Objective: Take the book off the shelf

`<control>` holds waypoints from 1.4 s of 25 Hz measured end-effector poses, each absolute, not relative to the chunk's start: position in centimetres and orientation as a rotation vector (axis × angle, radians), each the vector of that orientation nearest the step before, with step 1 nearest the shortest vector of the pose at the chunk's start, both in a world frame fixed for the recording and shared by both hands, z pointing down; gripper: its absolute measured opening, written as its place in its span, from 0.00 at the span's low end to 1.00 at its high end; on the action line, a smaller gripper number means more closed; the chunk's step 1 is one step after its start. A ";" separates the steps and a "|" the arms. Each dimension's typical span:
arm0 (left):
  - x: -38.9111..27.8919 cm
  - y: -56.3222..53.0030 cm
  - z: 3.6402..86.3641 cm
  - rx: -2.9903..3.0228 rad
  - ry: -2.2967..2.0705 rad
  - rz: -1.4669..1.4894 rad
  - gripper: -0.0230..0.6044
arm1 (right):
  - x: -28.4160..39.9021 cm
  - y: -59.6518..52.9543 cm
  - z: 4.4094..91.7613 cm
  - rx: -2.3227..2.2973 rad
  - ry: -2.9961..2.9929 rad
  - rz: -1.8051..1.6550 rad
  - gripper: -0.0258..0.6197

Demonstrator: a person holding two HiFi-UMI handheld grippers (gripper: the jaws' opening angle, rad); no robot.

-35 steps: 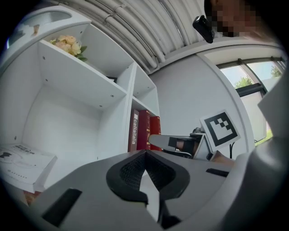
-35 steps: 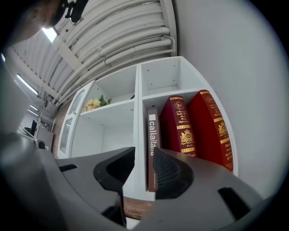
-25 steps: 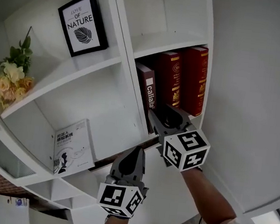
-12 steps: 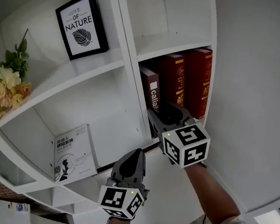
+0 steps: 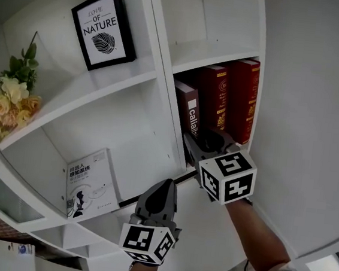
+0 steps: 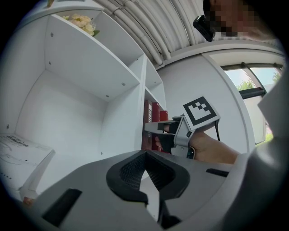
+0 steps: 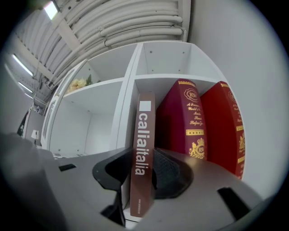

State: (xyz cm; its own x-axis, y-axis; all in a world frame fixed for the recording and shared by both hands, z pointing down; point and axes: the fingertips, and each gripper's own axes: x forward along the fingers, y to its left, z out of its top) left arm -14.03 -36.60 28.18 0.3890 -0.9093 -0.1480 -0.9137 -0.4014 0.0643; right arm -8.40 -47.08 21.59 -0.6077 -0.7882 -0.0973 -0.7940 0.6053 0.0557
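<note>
A thin brown book (image 5: 190, 113) with "caliaitalia" on its spine (image 7: 143, 149) stands at the left of the right-hand shelf compartment, leaning slightly. My right gripper (image 5: 202, 142) reaches into that compartment. Its jaws are closing, with the book's lower spine between them and a pad against each side (image 7: 142, 180). My left gripper (image 5: 164, 184) hangs lower, in front of the shelf's lower left bay, shut and holding nothing (image 6: 145, 157). In the left gripper view the right gripper (image 6: 156, 128) shows at the book.
Two thick red books (image 5: 215, 100) (image 5: 244, 97) stand right of the brown one, against the white side wall (image 5: 304, 116). A framed "Love of Nature" print (image 5: 104, 27), yellow flowers (image 5: 11, 94) and a white book (image 5: 89, 183) occupy the left bays.
The right gripper has edged slightly further in around the brown book's lower spine. The left gripper has hardly moved.
</note>
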 end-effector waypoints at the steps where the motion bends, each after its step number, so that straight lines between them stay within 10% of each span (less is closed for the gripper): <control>1: -14.0 -36.5 28.2 -2.595 1.704 0.250 0.05 | -8.2 -46.7 21.6 -1.364 2.755 0.140 0.25; 35: -11.7 -32.8 28.3 -2.591 1.696 0.241 0.05 | -3.9 -42.0 23.7 -1.358 2.674 0.111 0.26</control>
State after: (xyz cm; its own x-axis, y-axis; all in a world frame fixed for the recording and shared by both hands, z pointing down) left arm -11.68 -32.78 28.31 0.3921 -0.9078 -0.1487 -0.9133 -0.4035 0.0552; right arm -3.89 -41.97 23.68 -0.5828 -0.7971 -0.1579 -0.8074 0.5900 0.0022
